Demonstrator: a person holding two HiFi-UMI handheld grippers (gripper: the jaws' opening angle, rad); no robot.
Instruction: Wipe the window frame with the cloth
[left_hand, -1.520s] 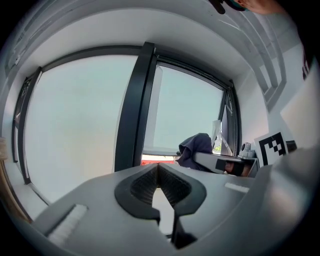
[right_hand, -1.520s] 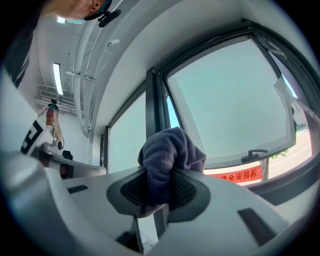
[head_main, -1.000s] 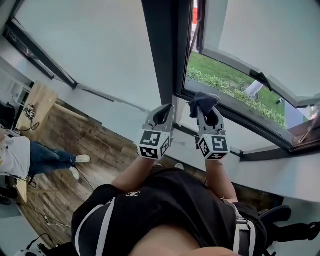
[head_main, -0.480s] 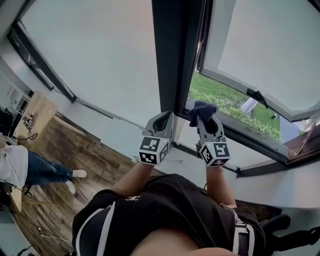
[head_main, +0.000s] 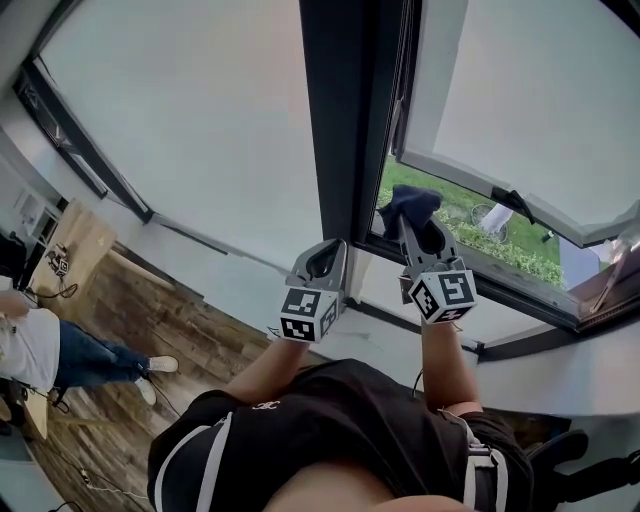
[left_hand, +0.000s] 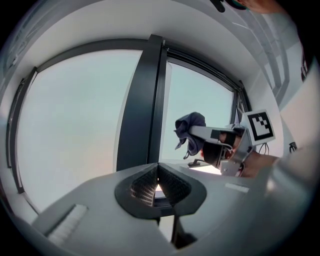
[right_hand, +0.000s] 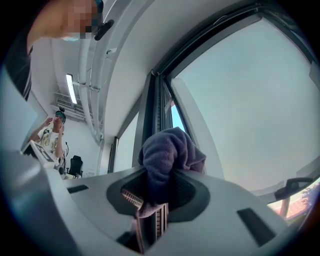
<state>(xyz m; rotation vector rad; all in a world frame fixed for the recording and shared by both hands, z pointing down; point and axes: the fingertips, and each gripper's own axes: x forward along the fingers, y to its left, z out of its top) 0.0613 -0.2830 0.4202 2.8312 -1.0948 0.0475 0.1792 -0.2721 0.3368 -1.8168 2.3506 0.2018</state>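
Observation:
The dark vertical window frame (head_main: 342, 120) runs up the middle of the head view. A dark blue-grey cloth (head_main: 408, 204) is bunched in my right gripper (head_main: 414, 222), whose jaws are shut on it, just right of the frame's lower end by the open gap. In the right gripper view the cloth (right_hand: 168, 154) bulges out of the jaws of that gripper (right_hand: 153, 202), with the frame (right_hand: 151, 112) right behind it. My left gripper (head_main: 326, 256) is shut and empty, held below the frame. The left gripper view shows its jaws (left_hand: 158, 188) together, the frame (left_hand: 145, 105) and the cloth (left_hand: 189, 130) at right.
An opened sash (head_main: 520, 110) swings outward at right, with grass (head_main: 450, 205) below it. A grey sill (head_main: 560, 350) runs along the bottom right. A person (head_main: 30, 340) stands by a wooden desk (head_main: 72, 228) at far left on the wood floor.
My right gripper has lifted the cloth a little higher beside the frame's lower end. The left gripper has stayed about where it was.

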